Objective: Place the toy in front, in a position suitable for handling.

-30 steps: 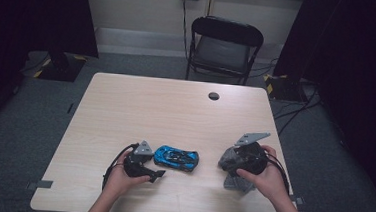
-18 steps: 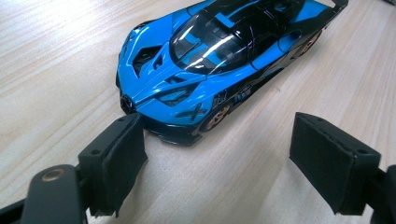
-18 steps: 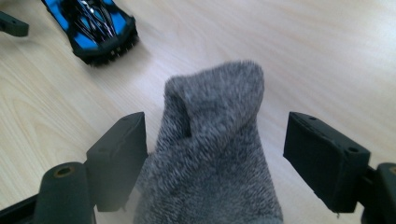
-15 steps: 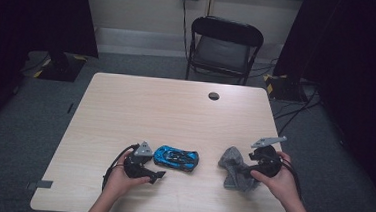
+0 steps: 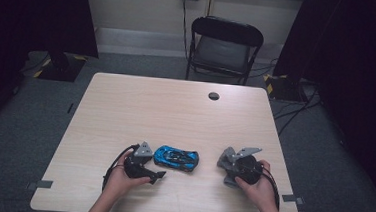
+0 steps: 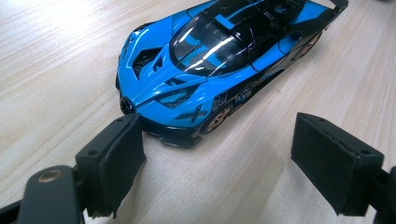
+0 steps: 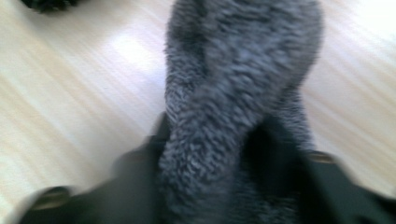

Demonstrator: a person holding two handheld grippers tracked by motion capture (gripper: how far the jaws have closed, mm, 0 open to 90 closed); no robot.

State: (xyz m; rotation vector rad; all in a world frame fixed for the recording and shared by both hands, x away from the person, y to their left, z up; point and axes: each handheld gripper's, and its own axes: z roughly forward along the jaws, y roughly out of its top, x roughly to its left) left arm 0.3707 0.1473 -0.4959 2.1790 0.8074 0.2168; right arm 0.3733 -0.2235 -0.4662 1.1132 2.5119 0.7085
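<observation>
The blue toy car [image 6: 219,65] lies on the table [image 5: 175,110] near its front edge. Just left of the car, the left gripper [image 6: 217,161] stands with jaws spread wide, empty. Right of the car, the right gripper [image 5: 231,169] pinches a grey fuzzy cloth [image 7: 233,93]

The toy car [image 6: 219,60] looks like hard plastic or painted metal, its blue and black body glossy enough to carry bright streaks of light on the dark cabin, with bronze-coloured wheels. The table [image 5: 175,110] is pale wood-grain laminate, smooth with a faint sheen, and the left gripper [image 6: 233,158] has matt black pads [image 6: 119,158] of a slightly rubbery look. The grey cloth [image 7: 233,93] in the right gripper [image 7: 224,186] is fuzzy, thick-piled fleece, soft and matt.
</observation>
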